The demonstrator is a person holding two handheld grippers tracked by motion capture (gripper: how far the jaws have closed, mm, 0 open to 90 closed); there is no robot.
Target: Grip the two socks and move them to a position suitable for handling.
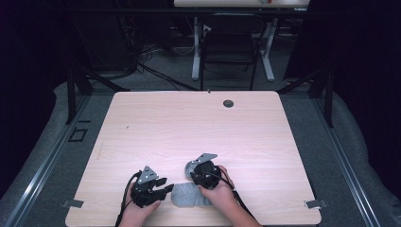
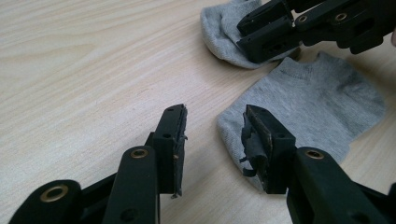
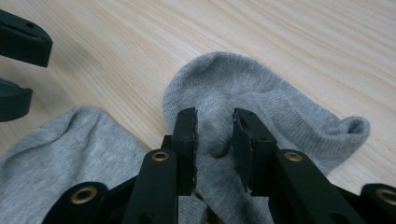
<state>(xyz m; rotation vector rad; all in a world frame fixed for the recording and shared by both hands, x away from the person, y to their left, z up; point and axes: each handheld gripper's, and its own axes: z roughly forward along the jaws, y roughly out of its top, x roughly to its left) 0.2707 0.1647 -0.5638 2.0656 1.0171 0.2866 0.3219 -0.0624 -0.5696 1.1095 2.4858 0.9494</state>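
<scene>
Both hands come in low over the near edge of the surface, each holding a black gripper. Left gripper sits just inside that edge with its jaws spread wide; in its own view one jaw stands over bare wood and the other over the near hem of a flat grey sock, gripping nothing. Right gripper lies a little farther in, close beside the left one, its jaws parted and straddling a raised fold of a second grey sock, whose rounded toe points away from the jaws and whose open cuff curls up at one side. Whether the pads actually press that fold, I cannot tell; a gap shows between them. These two socks lie just beside each other, apparently overlapping under the right gripper, both in the front middle of the surface. Beyond them the wood is wide and open to the far edge, where a small dark round grommet sits near the back.
</scene>
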